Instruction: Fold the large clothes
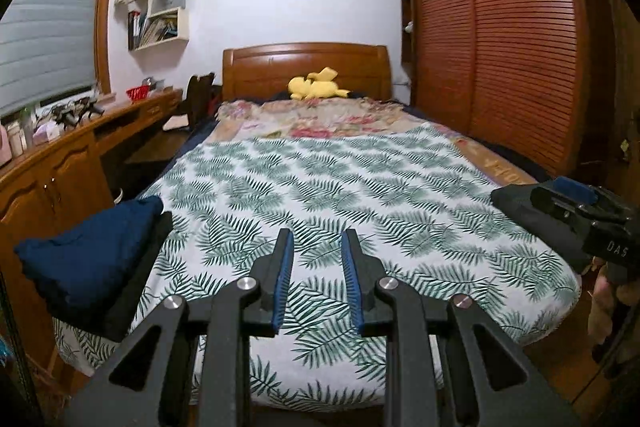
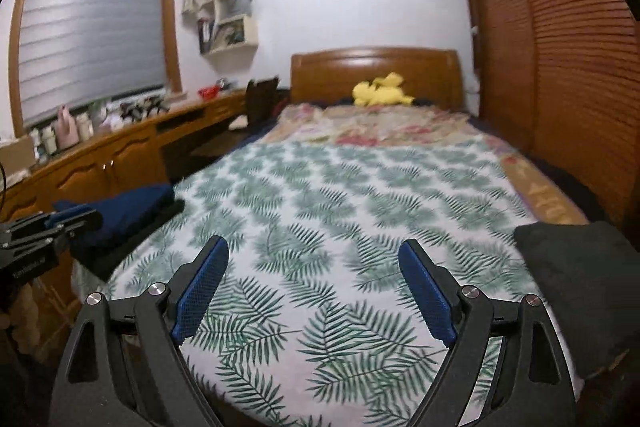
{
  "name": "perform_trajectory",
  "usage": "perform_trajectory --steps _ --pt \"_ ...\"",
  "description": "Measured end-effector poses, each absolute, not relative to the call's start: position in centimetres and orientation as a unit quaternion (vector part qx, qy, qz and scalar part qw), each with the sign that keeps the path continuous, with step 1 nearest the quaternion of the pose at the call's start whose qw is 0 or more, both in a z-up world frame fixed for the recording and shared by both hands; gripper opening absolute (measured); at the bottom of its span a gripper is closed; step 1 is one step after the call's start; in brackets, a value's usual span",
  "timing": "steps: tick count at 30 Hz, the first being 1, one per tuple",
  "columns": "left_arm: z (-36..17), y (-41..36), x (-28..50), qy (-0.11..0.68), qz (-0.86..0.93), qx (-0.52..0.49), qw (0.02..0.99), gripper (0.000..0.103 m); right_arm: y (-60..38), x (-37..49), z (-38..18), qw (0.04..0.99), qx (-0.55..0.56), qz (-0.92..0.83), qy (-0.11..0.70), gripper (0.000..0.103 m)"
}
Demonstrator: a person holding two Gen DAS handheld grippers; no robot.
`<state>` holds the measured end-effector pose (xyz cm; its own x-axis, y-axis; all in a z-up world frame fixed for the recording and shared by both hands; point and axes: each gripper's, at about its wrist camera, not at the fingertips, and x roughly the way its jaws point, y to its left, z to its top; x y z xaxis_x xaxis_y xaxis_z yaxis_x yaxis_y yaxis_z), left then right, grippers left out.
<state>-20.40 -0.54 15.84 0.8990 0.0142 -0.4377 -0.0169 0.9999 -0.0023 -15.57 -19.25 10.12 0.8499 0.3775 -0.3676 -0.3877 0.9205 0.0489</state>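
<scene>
A folded navy garment (image 1: 92, 255) lies on top of a black one (image 1: 140, 279) at the bed's front left corner; the right wrist view shows the same navy garment (image 2: 128, 211). A dark grey-black garment (image 2: 576, 287) lies in a heap at the front right corner, and its near end (image 1: 516, 203) shows in the left wrist view. My left gripper (image 1: 318, 239) hovers over the leaf-print sheet, open by a narrow gap with nothing in it. My right gripper (image 2: 314, 247) is wide open and empty, left of the dark heap.
The bed (image 1: 360, 187) has a leaf-print sheet, a floral cover farther back, a yellow plush toy (image 1: 316, 89) and a wooden headboard. A wooden desk and cabinets (image 1: 60, 163) run along the left. A slatted wardrobe (image 1: 500, 47) stands on the right.
</scene>
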Motion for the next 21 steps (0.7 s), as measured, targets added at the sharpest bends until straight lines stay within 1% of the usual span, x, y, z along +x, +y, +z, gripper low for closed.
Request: perform_trajectory --steps 6,10,21 --pt "17.1 -2.0 -22.4 0.211 -0.002 0.0 0.978 0.024 -21.7 -18.9 11.4 0.972 0.007 0.176 0.156 0.089" --pt "17.3 -2.1 -22.8 0.209 -0.006 -0.006 0.978 0.024 -22.3 -20.1 11.7 0.975 0.002 0.167 0.144 0.089" --pt "17.1 -2.0 -23.1 0.21 -0.002 -0.012 0.978 0.025 -22.5 -20.9 11.9 0.976 0.0 0.169 0.14 0.089"
